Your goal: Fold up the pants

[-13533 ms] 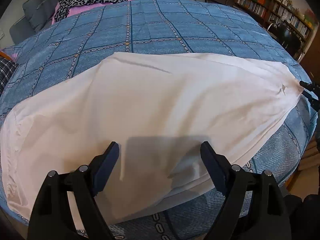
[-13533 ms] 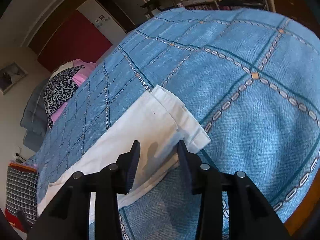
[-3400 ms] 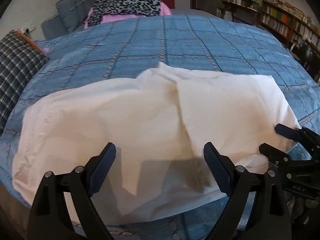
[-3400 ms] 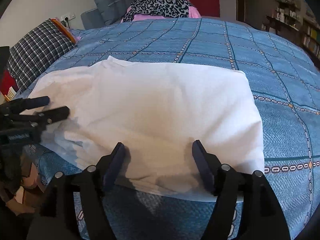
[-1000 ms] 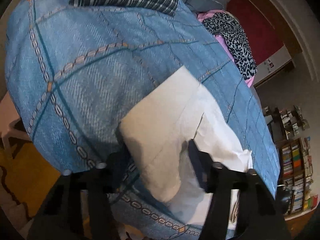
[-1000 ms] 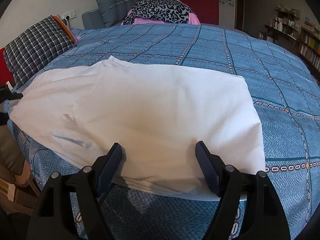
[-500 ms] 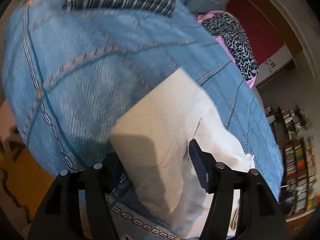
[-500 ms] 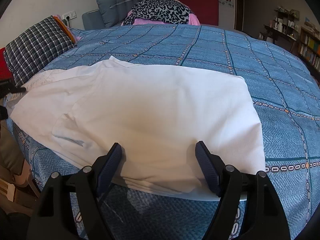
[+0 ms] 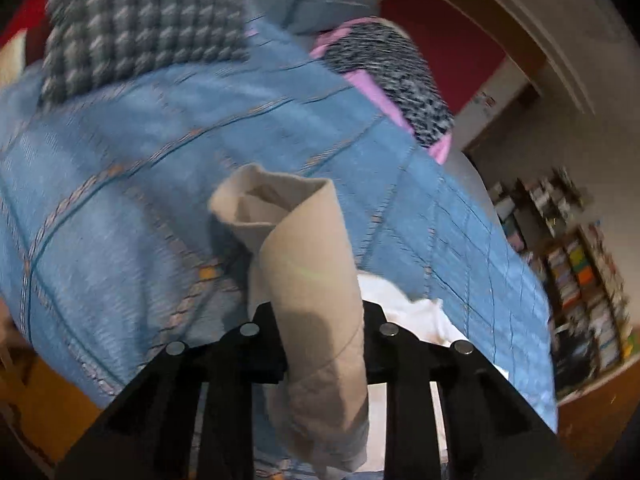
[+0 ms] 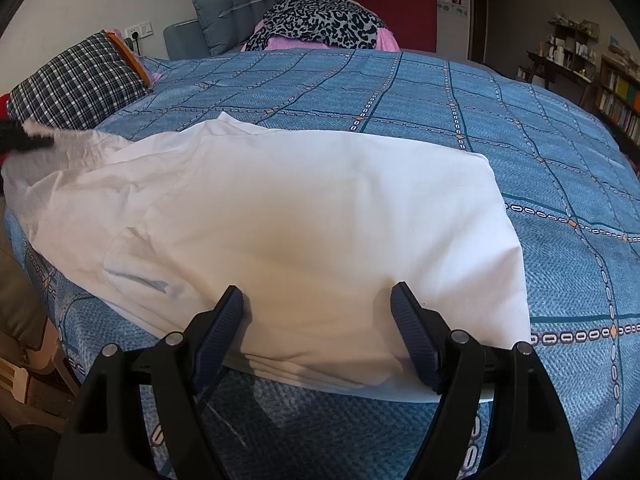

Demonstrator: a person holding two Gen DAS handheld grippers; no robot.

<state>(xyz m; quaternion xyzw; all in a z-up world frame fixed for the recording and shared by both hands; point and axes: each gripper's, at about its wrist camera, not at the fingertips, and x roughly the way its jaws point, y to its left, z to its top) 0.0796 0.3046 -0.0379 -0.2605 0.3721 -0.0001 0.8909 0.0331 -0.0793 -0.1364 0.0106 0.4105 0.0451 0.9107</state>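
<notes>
White pants [image 10: 300, 220] lie folded across the blue patterned bedspread [image 10: 480, 100]. My left gripper [image 9: 320, 320] has its jaws closing, and a bunched end of the pants [image 9: 304, 248] is pinched between them and curls up off the bed. In the right wrist view the left gripper [image 10: 24, 140] shows at the far left edge, lifting that end. My right gripper [image 10: 316, 304] stands open just above the pants' near edge, with nothing gripped.
A plaid pillow [image 10: 76, 84] sits at the back left. A leopard-print cloth on pink fabric [image 10: 320, 20] lies by the headboard cushion [image 10: 232, 12]. Bookshelves [image 10: 616, 96] stand on the right. The bed's edge drops to the floor at the near left.
The left gripper has shut on the end of the pants and raised it, so the cloth now curls up between the fingers. The right gripper has stayed still.
</notes>
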